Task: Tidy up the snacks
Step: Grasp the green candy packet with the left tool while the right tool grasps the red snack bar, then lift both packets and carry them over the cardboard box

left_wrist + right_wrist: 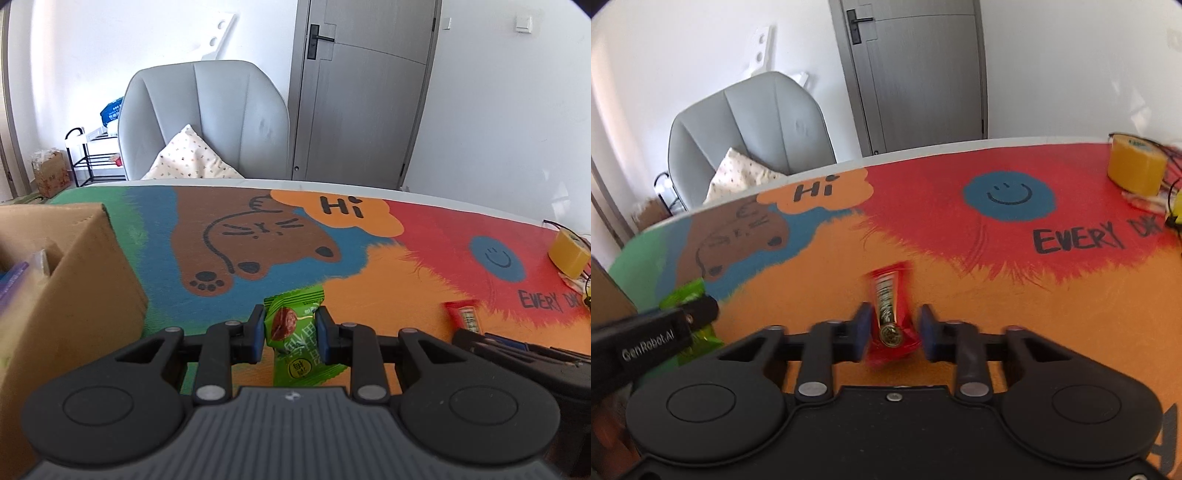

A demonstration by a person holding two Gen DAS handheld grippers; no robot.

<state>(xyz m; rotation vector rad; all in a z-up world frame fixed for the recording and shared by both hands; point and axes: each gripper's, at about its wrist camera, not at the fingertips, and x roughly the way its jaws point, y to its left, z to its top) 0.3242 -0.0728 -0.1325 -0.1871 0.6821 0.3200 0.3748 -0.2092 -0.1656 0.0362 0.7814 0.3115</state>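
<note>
Green packet: pinched across its middle by the left claw, over the orange patch of the mat, just right of the cardboard box
Red packet: lying lengthwise on the orange patch, between the pads of the right claw; blurred, yet claw judged closed on it
Done so far: a few wrappers already visible inside the box, partly hidden by its wall
Left to do: probably carrying both packets over the box wall and dropping them in; no other loose snacks visible on the mat
Progress: seemingly late, with the last two pieces in hand
Table: white rim, covered by a bright mat with a brown cat, an orange "Hi" bubble, a blue smiley on red
Far right corner: yellow tape roll beside thin cables, well apart from the snacks
Room: grey chair with a dotted cushion behind the table, grey door, black rack by the white wall
</note>
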